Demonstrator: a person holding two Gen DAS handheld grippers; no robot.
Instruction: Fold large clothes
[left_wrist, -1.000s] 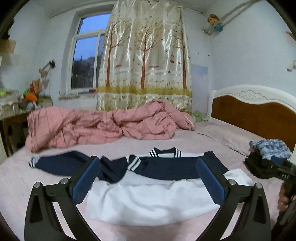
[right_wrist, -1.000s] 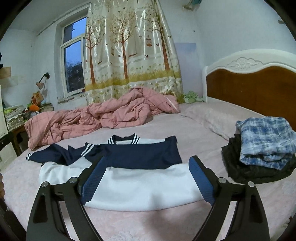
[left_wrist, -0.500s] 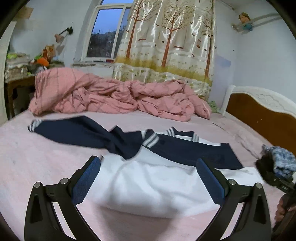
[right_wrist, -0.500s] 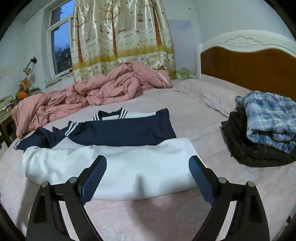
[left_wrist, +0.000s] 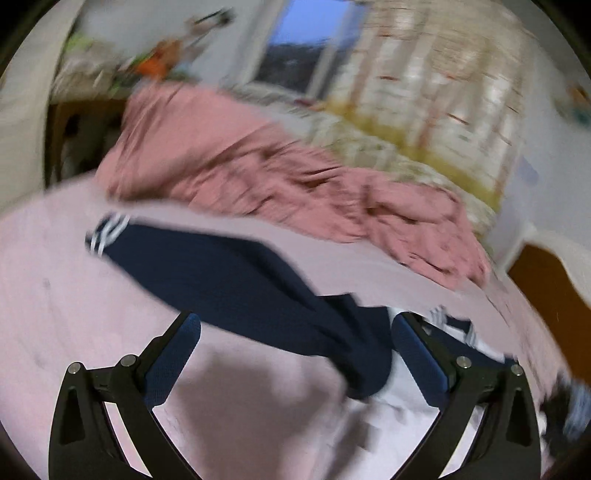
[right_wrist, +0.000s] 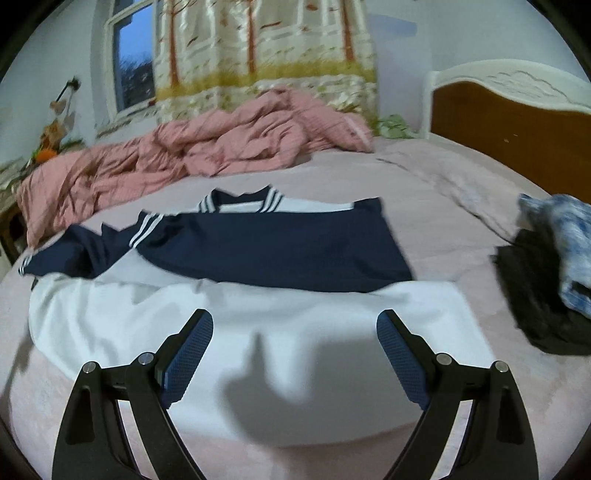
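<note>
A white and navy sweatshirt (right_wrist: 258, 317) lies flat on the pink bed sheet (right_wrist: 443, 221), one navy sleeve folded across its chest and the other stretched out to the left. My right gripper (right_wrist: 294, 347) hovers open above the white lower half, nothing between its fingers. In the blurred left wrist view the outstretched navy sleeve (left_wrist: 221, 273) with its white-striped cuff (left_wrist: 105, 232) runs diagonally. My left gripper (left_wrist: 295, 350) is open low over the sheet; the sleeve's inner end lies between its blue pads without being pinched.
A crumpled pink quilt (right_wrist: 207, 147) lies along the far side of the bed. A stack of folded clothes, blue plaid on black (right_wrist: 546, 280), sits at the right. The wooden headboard (right_wrist: 517, 122) is beyond it, with the curtain and window behind.
My left gripper has swung left and down towards the outstretched sleeve, rolling as it went. My right gripper has dropped closer to the white part of the sweatshirt. The garment has not moved.
</note>
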